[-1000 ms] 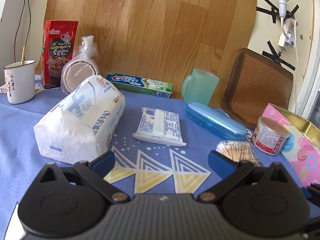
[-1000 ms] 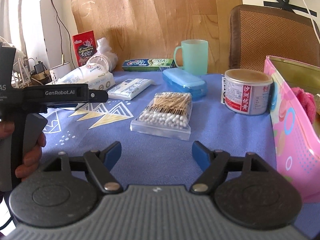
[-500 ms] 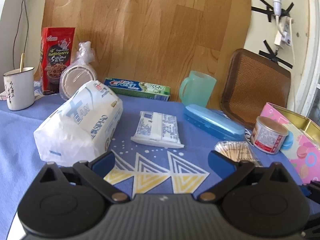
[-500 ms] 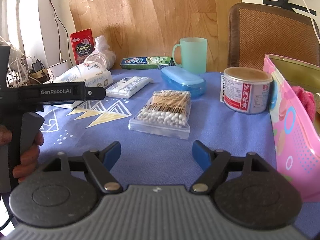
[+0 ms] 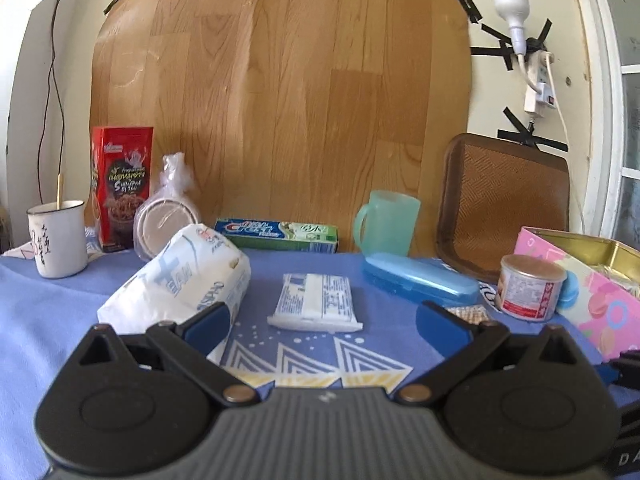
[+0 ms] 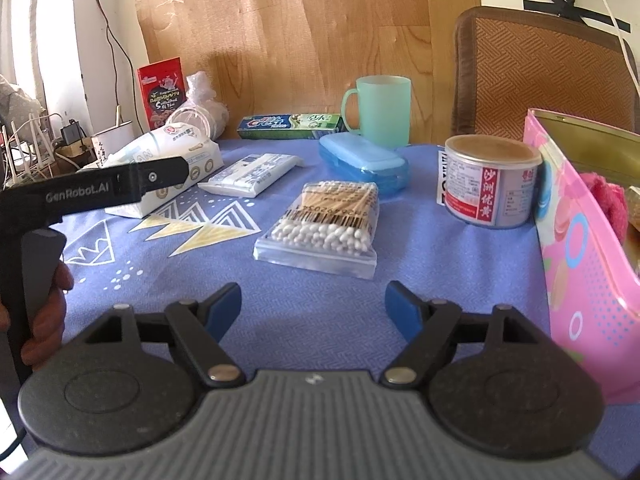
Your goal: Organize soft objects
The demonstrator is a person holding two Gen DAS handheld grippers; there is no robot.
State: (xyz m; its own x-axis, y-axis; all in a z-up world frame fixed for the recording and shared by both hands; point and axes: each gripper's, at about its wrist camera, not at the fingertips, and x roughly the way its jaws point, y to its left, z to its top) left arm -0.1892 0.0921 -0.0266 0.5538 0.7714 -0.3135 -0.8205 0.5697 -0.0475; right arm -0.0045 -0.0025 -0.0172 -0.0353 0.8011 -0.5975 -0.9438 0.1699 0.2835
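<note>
A big white tissue pack (image 5: 176, 284) lies on the blue cloth at the left; it also shows in the right wrist view (image 6: 168, 156). A small flat tissue packet (image 5: 316, 300) lies mid-table, also in the right wrist view (image 6: 252, 174). A bag of cotton swabs (image 6: 324, 224) lies ahead of my right gripper (image 6: 314, 312). My left gripper (image 5: 324, 326) is open and empty, short of the small packet. My right gripper is open and empty above the cloth. A pink tin box (image 6: 584, 240) stands at the right with a red soft thing (image 6: 608, 204) inside.
At the back stand a white mug (image 5: 58, 240), a red snack box (image 5: 122, 184), bagged lids (image 5: 166, 220), a toothpaste box (image 5: 276, 234), a green cup (image 5: 388, 224) and a brown woven tray (image 5: 504, 204). A blue case (image 5: 416, 280) and a tin can (image 5: 530, 292) are right of centre.
My left gripper has tilted up and drawn back a little, so the table items sit lower in its view. My right gripper has barely shifted. Both stay open.
</note>
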